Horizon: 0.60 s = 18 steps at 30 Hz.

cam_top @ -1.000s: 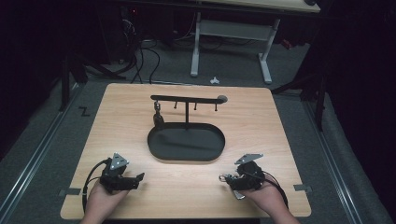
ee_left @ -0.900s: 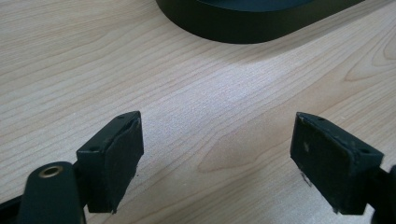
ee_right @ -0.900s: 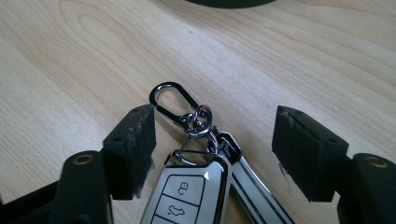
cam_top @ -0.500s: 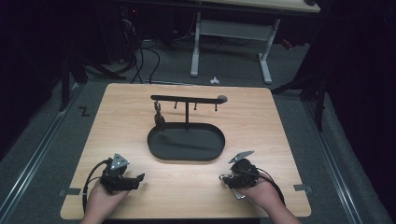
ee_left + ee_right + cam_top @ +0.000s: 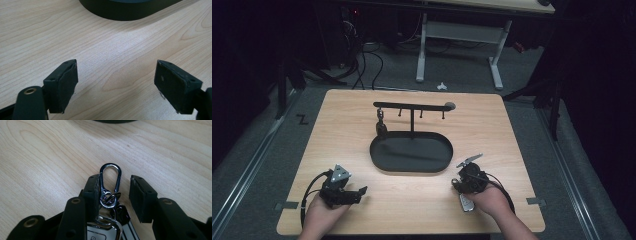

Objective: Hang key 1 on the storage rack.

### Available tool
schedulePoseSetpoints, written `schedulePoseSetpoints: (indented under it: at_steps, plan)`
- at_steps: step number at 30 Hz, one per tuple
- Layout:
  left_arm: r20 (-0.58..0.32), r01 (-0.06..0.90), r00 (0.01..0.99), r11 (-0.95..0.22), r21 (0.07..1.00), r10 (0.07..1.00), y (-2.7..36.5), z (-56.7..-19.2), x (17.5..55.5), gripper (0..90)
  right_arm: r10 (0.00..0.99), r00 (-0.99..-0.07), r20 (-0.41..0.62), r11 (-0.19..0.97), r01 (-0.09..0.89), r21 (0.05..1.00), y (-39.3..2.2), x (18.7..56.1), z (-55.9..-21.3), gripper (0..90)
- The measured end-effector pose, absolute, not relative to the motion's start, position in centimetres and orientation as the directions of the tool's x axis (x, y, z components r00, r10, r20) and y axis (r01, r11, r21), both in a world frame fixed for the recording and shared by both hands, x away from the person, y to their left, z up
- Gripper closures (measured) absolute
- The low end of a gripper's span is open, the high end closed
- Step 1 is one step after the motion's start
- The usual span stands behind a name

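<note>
The black oval tray [image 5: 412, 155] sits in the middle of the wooden desk [image 5: 492, 130] and serves as the landmark here. At its far rim a thin black post carries a rack [image 5: 412, 106], a horizontal bar with small hooks hanging under it; something small and dark hangs from the hook toward the bar's left end, too small to identify.

The right gripper [image 5: 466, 176] is on the near side of the tray, just off its near right corner, held in the person's right hand [image 5: 489, 200]. In the right gripper view the key bunch [image 5: 110, 195] lies on the desk between the jaws: a silver carabiner clip points away toward the tray, a split ring links it to a black key head, and a chrome-edged white fob lies under the gripper body. The jaws have just been closing around it. The left one touches the side of the clip; the right one stands just clear of it with bare wood showing in the gap, so the bunch is not clamped. In the high view the fob shows as a pale shape on the desk beside the hand.

The left gripper [image 5: 354, 192] is near the tray's near left corner, farther from it than the right one, in the person's left hand [image 5: 319, 212]. Its jaws stand wide apart over bare wood with nothing between them, the tray's dark wall just beyond.

No brand, label or readable writing shows on the fob, the grippers or the tray.
</note>
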<state>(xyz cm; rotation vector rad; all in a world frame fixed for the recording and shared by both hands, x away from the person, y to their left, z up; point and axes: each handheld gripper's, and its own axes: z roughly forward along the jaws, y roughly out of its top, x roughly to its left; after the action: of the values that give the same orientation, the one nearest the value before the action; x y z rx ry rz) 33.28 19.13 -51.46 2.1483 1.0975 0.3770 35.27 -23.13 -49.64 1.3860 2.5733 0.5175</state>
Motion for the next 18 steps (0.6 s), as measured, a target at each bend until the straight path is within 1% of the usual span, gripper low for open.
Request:
schedulePoseSetpoints:
  at_steps: [1, 3, 4, 5, 7, 8, 9, 12, 14, 15, 18]
  plan:
    - [-0.048, 0.597, 0.603, -0.411, 0.689, 0.796, 19.1, -51.5, 33.3, 20.0, 0.841, -0.540, 0.019, 0.500, 0.791, 0.353, -22.9, 35.5, -49.3, 59.5]
    - [-0.049, 0.597, 0.606, -0.413, 0.687, 0.794, 19.1, -51.5, 33.3, 20.1, 0.848, -0.529, 0.026, 0.492, 0.805, 0.331, -22.6, 35.7, -49.1, 58.3]
    - [-0.049, 0.597, 0.606, -0.413, 0.687, 0.794, 19.1, -51.5, 33.3, 20.1, 0.848, -0.529, 0.026, 0.492, 0.805, 0.331, -22.6, 35.7, -49.1, 58.3]
    - [-0.050, 0.597, 0.608, -0.414, 0.687, 0.792, 19.0, -51.5, 33.3, 20.2, 0.846, -0.534, 0.020, 0.504, 0.810, 0.300, -22.4, 36.1, -48.8, 57.4]
    - [-0.051, 0.597, 0.608, -0.414, 0.687, 0.792, 19.0, -51.5, 33.3, 20.2, 0.839, -0.544, 0.021, 0.519, 0.812, 0.269, -22.1, 36.6, -48.6, 57.0]
    - [-0.051, 0.597, 0.609, -0.415, 0.687, 0.791, 19.0, -51.5, 33.3, 20.2, 0.839, -0.544, 0.021, 0.519, 0.812, 0.269, -22.1, 36.6, -48.6, 57.0]
    - [-0.050, 0.596, 0.610, -0.416, 0.687, 0.791, 19.0, -51.5, 33.3, 20.2, 0.846, -0.532, 0.034, 0.510, 0.827, 0.238, -21.8, 37.0, -48.5, 56.3]
    - [-0.050, 0.595, 0.610, -0.416, 0.687, 0.791, 19.0, -51.5, 33.3, 20.2, 0.846, -0.532, 0.032, 0.513, 0.830, 0.220, -21.5, 37.4, -48.5, 55.4]
    - [-0.050, 0.594, 0.612, -0.417, 0.688, 0.790, 19.0, -51.5, 33.3, 20.2, 0.847, -0.530, 0.032, 0.515, 0.836, 0.190, -21.2, 37.8, -48.9, 55.3]
    - [-0.051, 0.595, 0.612, -0.417, 0.688, 0.789, 19.0, -51.5, 33.3, 20.2, 0.840, -0.542, 0.025, 0.528, 0.827, 0.193, -21.2, 38.0, -49.0, 56.2]
    - [-0.051, 0.594, 0.614, -0.418, 0.687, 0.788, 19.0, -51.6, 33.3, 20.3, 0.848, -0.529, 0.030, 0.516, 0.838, 0.179, -21.0, 38.1, -49.0, 56.6]
